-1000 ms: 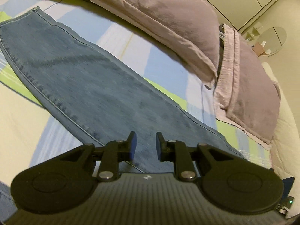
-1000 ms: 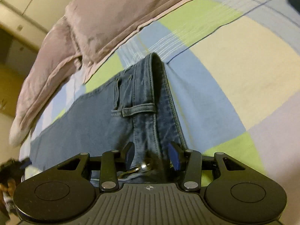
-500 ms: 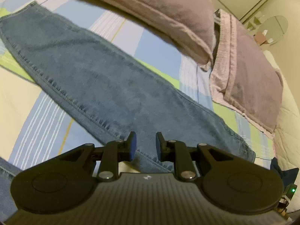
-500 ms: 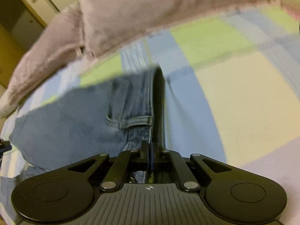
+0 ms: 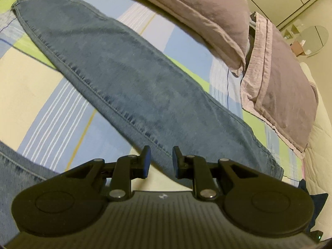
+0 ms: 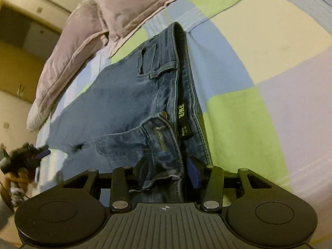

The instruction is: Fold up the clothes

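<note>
Blue jeans (image 5: 124, 78) lie flat on the checked bedsheet, one leg running diagonally from upper left to lower right. My left gripper (image 5: 159, 164) is open just over the leg's near side seam, nothing between its fingers. In the right wrist view the jeans' waist (image 6: 124, 103) faces me, with the button (image 6: 165, 115) and a black label (image 6: 183, 120) showing. My right gripper (image 6: 168, 172) stands open with the bunched waistband and fly lying between its fingers. The left gripper (image 6: 31, 155) shows small at the far left, held by a hand.
Two mauve pillows (image 5: 197, 10) (image 5: 286, 78) line the far side of the bed. The checked sheet (image 5: 31, 78) spreads around the jeans. More denim (image 5: 12, 166) shows at the lower left. A round mirror (image 5: 315, 39) and cupboards stand beyond the bed.
The right gripper was open, shut on the waistband half a second ago, and now stands open again with the waist nearer. The left gripper drew back toward the leg's near seam.
</note>
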`<state>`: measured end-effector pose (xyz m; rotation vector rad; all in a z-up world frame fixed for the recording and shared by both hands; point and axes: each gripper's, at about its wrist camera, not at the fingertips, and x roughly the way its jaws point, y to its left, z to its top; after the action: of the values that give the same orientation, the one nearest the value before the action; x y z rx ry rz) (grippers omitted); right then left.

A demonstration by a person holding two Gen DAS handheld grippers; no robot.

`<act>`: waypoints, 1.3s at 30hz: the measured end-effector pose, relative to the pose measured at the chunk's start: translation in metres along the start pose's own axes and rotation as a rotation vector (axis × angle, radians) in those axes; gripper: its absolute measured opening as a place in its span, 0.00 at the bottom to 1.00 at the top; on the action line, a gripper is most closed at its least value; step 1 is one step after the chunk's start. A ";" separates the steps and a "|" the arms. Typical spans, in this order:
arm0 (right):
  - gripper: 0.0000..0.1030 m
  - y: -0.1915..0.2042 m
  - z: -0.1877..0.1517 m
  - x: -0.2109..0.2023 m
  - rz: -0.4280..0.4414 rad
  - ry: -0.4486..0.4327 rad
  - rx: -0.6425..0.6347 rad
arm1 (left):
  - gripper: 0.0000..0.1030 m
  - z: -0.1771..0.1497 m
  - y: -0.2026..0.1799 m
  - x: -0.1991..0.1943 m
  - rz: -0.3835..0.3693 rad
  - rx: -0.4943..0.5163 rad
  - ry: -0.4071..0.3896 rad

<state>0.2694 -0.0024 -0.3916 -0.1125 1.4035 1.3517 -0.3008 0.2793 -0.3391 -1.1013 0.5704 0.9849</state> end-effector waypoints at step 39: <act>0.36 0.133 -0.099 0.036 -0.674 -0.140 -0.457 | 0.08 -0.089 0.062 -0.025 0.315 0.497 -0.016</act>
<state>0.1020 -0.0094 -0.3624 -0.7141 0.8018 1.0502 -0.3600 0.1957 -0.3822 -0.5695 0.9366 1.0451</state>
